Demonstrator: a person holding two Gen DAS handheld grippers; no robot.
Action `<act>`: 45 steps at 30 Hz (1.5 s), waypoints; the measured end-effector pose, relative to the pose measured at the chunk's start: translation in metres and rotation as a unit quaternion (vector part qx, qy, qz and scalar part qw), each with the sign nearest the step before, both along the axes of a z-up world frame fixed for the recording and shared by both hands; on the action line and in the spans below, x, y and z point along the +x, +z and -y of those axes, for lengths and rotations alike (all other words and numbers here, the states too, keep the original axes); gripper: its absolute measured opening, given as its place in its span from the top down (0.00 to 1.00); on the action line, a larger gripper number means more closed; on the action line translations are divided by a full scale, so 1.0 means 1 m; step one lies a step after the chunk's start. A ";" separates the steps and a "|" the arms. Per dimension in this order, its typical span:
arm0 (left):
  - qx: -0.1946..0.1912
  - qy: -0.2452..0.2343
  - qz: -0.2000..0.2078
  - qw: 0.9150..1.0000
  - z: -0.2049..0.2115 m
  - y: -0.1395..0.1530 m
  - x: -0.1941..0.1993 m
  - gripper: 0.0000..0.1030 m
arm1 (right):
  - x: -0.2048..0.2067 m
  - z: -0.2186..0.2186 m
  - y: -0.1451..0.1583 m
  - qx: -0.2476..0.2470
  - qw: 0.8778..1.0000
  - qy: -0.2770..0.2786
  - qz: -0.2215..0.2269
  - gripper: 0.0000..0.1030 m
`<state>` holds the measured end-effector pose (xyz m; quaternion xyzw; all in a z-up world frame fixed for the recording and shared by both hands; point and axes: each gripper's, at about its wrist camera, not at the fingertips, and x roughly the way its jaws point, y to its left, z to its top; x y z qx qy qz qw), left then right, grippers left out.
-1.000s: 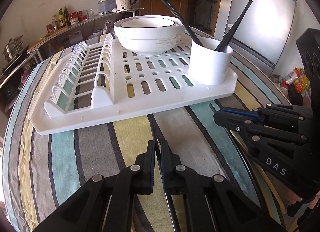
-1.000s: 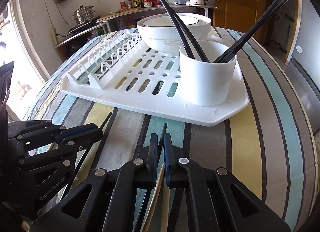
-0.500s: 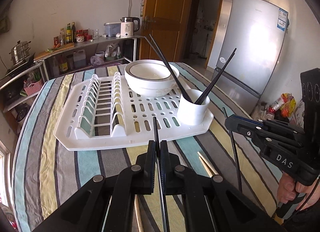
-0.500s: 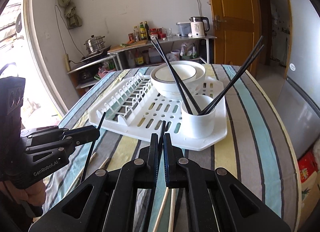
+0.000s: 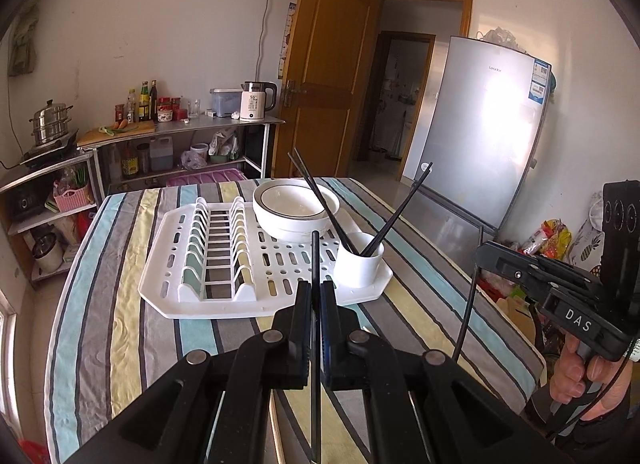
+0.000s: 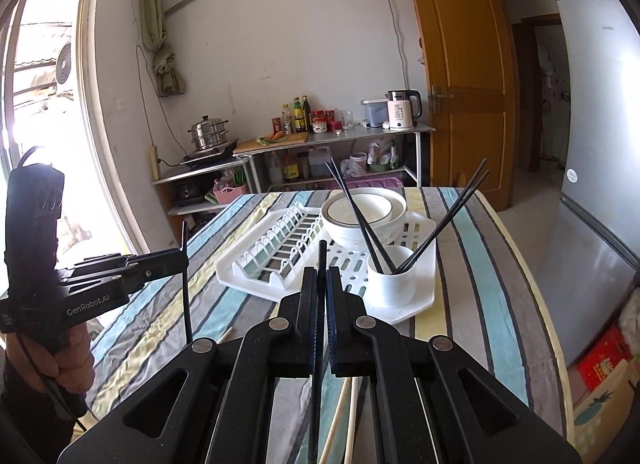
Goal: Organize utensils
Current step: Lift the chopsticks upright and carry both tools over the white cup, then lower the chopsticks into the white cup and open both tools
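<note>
My left gripper is shut on a black chopstick that stands upright between its pads, above the striped tablecloth. My right gripper is shut on a second black chopstick in the same way. Each gripper also shows in the other's view: right gripper, left gripper, each with its stick hanging below. Ahead of both stands a white cup with several black chopsticks leaning out of it. Two pale wooden chopsticks lie on the cloth under the right gripper.
The cup and a stack of white bowls sit on a white drying rack. A silver fridge stands past the table's right edge. Behind the table are a metal shelf with bottles and a kettle, and a wooden door.
Both grippers have risen and drawn back from the rack, each lifting its black chopstick off the cloth. The rack and cup now look smaller and farther away.
</note>
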<state>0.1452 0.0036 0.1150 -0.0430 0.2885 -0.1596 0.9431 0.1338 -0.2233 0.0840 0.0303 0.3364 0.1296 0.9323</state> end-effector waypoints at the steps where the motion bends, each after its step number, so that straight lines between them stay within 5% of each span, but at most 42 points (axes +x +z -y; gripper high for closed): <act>1: -0.002 0.000 0.002 1.000 -0.001 0.002 -0.003 0.96 | -0.002 0.000 0.003 0.001 1.000 0.000 0.003 0.96; 20: -0.018 -0.005 0.011 1.000 -0.002 0.026 -0.001 0.97 | -0.009 0.011 0.026 -0.001 0.999 -0.013 0.040 0.97; 45: -0.020 -0.037 0.036 0.998 0.052 0.103 0.104 0.97 | 0.064 0.048 0.062 -0.001 0.995 -0.056 0.076 0.97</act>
